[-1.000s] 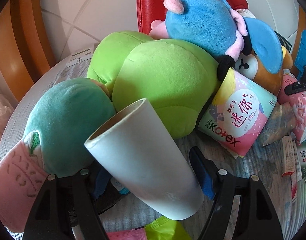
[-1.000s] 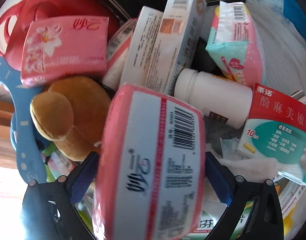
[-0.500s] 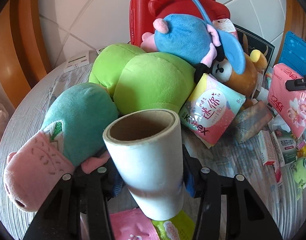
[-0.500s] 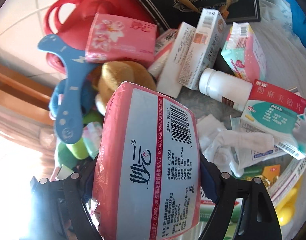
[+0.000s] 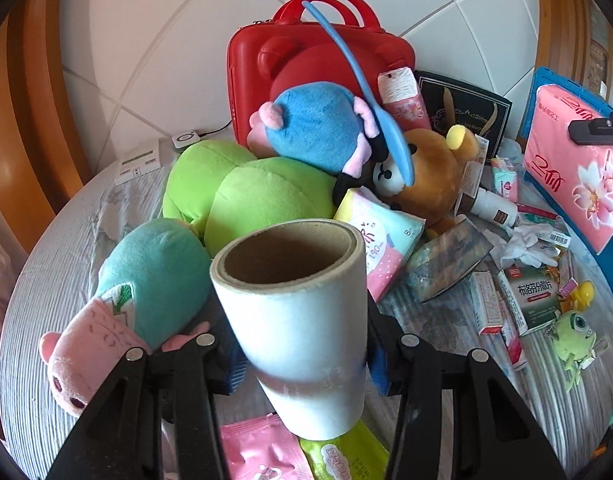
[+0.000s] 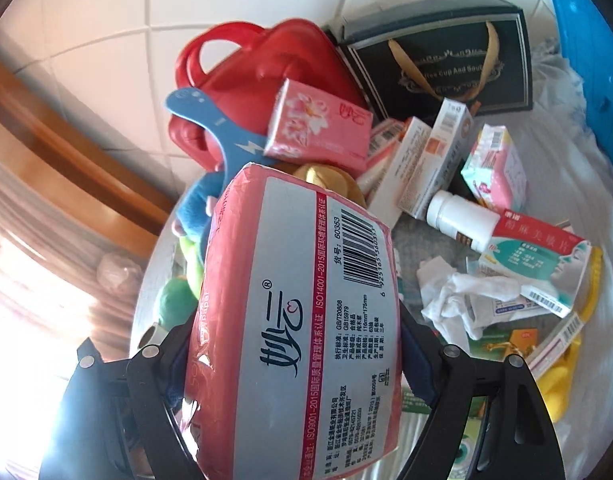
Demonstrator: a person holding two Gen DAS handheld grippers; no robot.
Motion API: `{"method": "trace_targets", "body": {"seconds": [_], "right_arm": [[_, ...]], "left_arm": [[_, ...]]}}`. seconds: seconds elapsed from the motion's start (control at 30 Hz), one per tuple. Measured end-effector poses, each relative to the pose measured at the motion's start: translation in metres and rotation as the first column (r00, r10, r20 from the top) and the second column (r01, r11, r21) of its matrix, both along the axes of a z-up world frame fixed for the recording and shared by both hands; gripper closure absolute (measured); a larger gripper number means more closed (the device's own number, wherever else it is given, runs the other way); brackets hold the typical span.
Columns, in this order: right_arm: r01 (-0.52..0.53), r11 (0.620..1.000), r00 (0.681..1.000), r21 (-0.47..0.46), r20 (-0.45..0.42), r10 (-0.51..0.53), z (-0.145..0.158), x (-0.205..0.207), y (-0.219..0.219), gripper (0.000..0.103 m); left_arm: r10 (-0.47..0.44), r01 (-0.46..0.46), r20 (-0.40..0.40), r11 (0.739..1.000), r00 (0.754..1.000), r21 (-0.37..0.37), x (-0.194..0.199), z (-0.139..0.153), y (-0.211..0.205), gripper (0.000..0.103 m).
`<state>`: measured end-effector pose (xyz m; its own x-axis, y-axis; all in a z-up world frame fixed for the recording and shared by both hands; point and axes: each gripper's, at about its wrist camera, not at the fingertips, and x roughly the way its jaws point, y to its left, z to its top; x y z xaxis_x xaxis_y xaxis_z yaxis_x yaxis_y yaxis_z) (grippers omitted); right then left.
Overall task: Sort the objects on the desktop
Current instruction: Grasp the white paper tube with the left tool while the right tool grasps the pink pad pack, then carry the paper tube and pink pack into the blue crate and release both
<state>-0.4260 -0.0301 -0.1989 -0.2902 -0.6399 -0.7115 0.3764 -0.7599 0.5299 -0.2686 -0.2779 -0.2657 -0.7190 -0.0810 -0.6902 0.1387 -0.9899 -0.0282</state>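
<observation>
Above cluttered round table [image 5: 66,240], my left gripper [image 5: 302,344] clamps white paper roll [image 5: 298,320], cardboard core facing up, lifted clear of plush pile: green plush [image 5: 246,200], teal-pink plush [image 5: 146,280], blue plush [image 5: 318,128]. Red case [image 5: 306,60] stands against tiled wall. My right gripper [image 6: 294,344] squeezes pink tissue pack [image 6: 302,312] (barcode side toward camera), raised over medicine boxes [image 6: 426,168], white bottle [image 6: 462,216], crumpled white cloth [image 6: 458,292].

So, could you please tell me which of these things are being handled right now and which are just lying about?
In hand:
- white roll, left gripper
- pink tissue pack, right gripper

Lying about:
- red case
- green plush
- white bottle
- black gift bag
</observation>
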Motion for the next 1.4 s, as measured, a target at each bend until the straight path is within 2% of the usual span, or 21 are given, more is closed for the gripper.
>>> {"method": "trace_targets", "body": {"seconds": [0.17,0.27,0.37,0.5,0.57,0.67,0.77,0.87,0.93,1.0,1.07,1.1,1.13,1.17,1.2,1.27,1.3,1.33,1.4], "right_arm": [[0.030,1.000,0.997,-0.006,-0.075,-0.030,0.027,0.028,0.021,0.019],[0.075,0.996,0.992,-0.036,-0.099,-0.079,0.043,0.047,0.045,0.019],[0.118,0.990,0.985,-0.072,-0.116,-0.126,0.059,0.064,0.071,0.019],[0.162,0.977,0.958,-0.138,-0.215,-0.189,0.096,0.091,0.116,0.019],[0.182,0.966,0.941,-0.183,-0.252,-0.225,0.116,0.100,0.144,0.019],[0.217,0.948,0.905,-0.232,-0.317,-0.285,0.151,0.112,0.194,0.019],[0.260,0.932,0.853,-0.253,-0.393,-0.345,0.192,0.125,0.252,0.019],[0.331,0.911,0.787,-0.245,-0.461,-0.410,0.225,0.133,0.312,0.018],[0.390,0.892,0.745,-0.228,-0.491,-0.451,0.239,0.134,0.351,0.017],[0.450,0.866,0.710,-0.219,-0.500,-0.496,0.247,0.130,0.388,0.017],[0.509,0.839,0.684,-0.194,-0.501,-0.531,0.251,0.118,0.422,0.011],[0.541,0.822,0.669,-0.177,-0.503,-0.548,0.253,0.108,0.437,0.009],[0.567,0.807,0.651,-0.166,-0.509,-0.563,0.255,0.100,0.451,0.007],[0.593,0.791,0.641,-0.147,-0.509,-0.575,0.254,0.091,0.465,0.006],[0.614,0.777,0.637,-0.135,-0.496,-0.590,0.254,0.084,0.477,0.006],[0.622,0.766,0.634,-0.163,-0.469,-0.615,0.253,0.080,0.498,0.006],[0.617,0.765,0.632,-0.183,-0.463,-0.621,0.252,0.081,0.505,0.006],[0.611,0.766,0.626,-0.198,-0.471,-0.621,0.252,0.085,0.511,0.006],[0.599,0.771,0.615,-0.216,-0.493,-0.616,0.253,0.094,0.518,0.004]], "left_arm": [[-0.086,0.084,-0.048,0.996,0.995,-0.036,-0.001,0.033,0.026,0.057],[-0.158,0.153,-0.092,0.986,0.983,-0.063,-0.001,0.056,0.050,0.057],[-0.237,0.230,-0.125,0.971,0.963,-0.071,0.001,0.077,0.078,0.057],[-0.333,0.318,-0.191,0.942,0.923,-0.105,0.003,0.116,0.128,0.057],[-0.388,0.369,-0.231,0.921,0.892,-0.123,0.002,0.142,0.162,0.057],[-0.480,0.448,-0.301,0.877,0.824,-0.173,-0.003,0.185,0.226,0.057],[-0.549,0.526,-0.370,0.833,0.749,-0.172,-0.012,0.223,0.294,0.057],[-0.604,0.592,-0.417,0.787,0.679,-0.174,-0.025,0.252,0.363,0.057],[-0.632,0.629,-0.430,0.758,0.645,-0.171,-0.035,0.265,0.407,0.057],[-0.650,0.659,-0.432,0.736,0.624,-0.156,-0.047,0.274,0.447,0.057],[-0.661,0.677,-0.432,0.722,0.613,-0.144,-0.064,0.283,0.486,0.057],[-0.669,0.678,-0.418,0.719,0.615,-0.152,-0.073,0.288,0.506,0.050],[-0.674,0.675,-0.397,0.720,0.623,-0.163,-0.083,0.293,0.527,0.035],[-0.673,0.672,-0.395,0.722,0.626,-0.165,-0.089,0.298,0.541,0.029],[-0.665,0.667,-0.405,0.728,0.627,-0.162,-0.093,0.302,0.552,0.025],[-0.643,0.646,-0.409,0.748,0.648,-0.153,-0.098,0.311,0.565,0.025],[-0.636,0.640,-0.417,0.753,0.650,-0.151,-0.096,0.314,0.567,0.024],[-0.628,0.633,-0.429,0.759,0.649,-0.153,-0.094,0.316,0.567,0.021],[-0.604,0.599,-0.438,0.783,0.666,-0.169,-0.091,0.316,0.566,0.013]]}}
